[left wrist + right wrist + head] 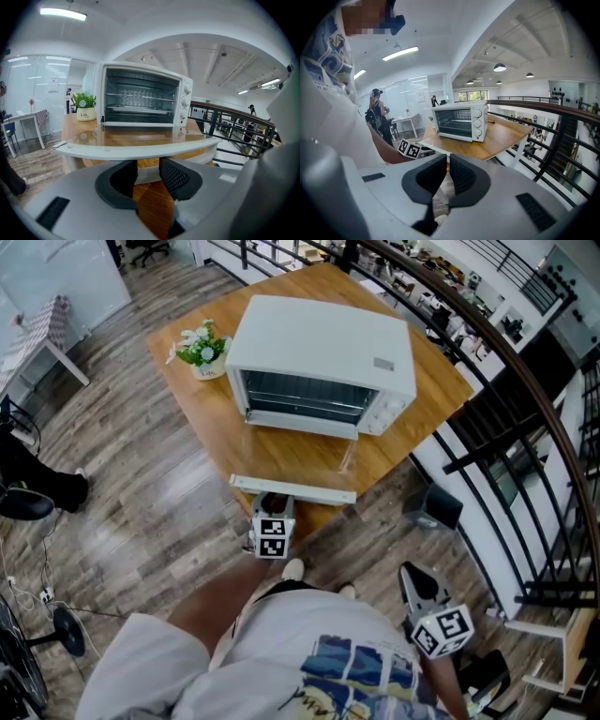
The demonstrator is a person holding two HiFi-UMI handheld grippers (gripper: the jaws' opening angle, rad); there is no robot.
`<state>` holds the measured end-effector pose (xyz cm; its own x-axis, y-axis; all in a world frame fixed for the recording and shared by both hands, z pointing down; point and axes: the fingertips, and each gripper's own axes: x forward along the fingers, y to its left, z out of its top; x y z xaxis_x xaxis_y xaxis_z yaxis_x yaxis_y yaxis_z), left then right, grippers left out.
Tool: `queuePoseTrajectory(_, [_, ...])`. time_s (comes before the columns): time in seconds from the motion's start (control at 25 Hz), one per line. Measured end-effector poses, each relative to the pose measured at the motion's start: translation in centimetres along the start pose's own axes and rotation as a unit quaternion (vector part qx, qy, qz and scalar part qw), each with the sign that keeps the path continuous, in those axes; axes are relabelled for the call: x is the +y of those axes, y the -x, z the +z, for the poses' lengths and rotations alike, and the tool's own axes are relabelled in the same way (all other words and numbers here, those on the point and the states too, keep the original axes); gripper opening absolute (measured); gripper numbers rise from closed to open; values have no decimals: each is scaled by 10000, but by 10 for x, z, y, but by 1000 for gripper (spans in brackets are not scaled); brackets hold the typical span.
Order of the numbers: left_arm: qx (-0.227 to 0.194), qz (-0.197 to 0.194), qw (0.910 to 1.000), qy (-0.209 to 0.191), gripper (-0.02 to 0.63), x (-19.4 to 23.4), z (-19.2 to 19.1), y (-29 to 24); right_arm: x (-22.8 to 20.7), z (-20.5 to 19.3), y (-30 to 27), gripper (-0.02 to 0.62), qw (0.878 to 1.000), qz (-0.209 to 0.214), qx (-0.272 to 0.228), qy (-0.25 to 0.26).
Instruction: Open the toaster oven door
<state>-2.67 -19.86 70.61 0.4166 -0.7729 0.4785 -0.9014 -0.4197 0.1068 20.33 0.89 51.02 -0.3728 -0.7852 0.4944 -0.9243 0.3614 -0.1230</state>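
Note:
The white toaster oven stands on a wooden table, and its glass door lies folded down flat toward me. The door's white handle bar runs along the near edge. My left gripper sits right under that bar. In the left gripper view the handle crosses just above the fingertips. The left gripper has its jaws a little apart and clamps nothing. My right gripper hangs low at my right side, away from the oven, and the right gripper is shut and empty.
A small flower pot stands on the table left of the oven. A black metal railing runs close along the table's right side. A white desk is far left. Someone with a backpack stands in the background.

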Motion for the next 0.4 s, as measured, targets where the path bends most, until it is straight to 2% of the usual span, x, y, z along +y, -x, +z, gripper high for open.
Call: queuePoseTrajectory(0.4, [9, 11, 10000, -11, 137, 1, 1, 0, -1, 5, 1, 20, 10000, -20, -1, 43])
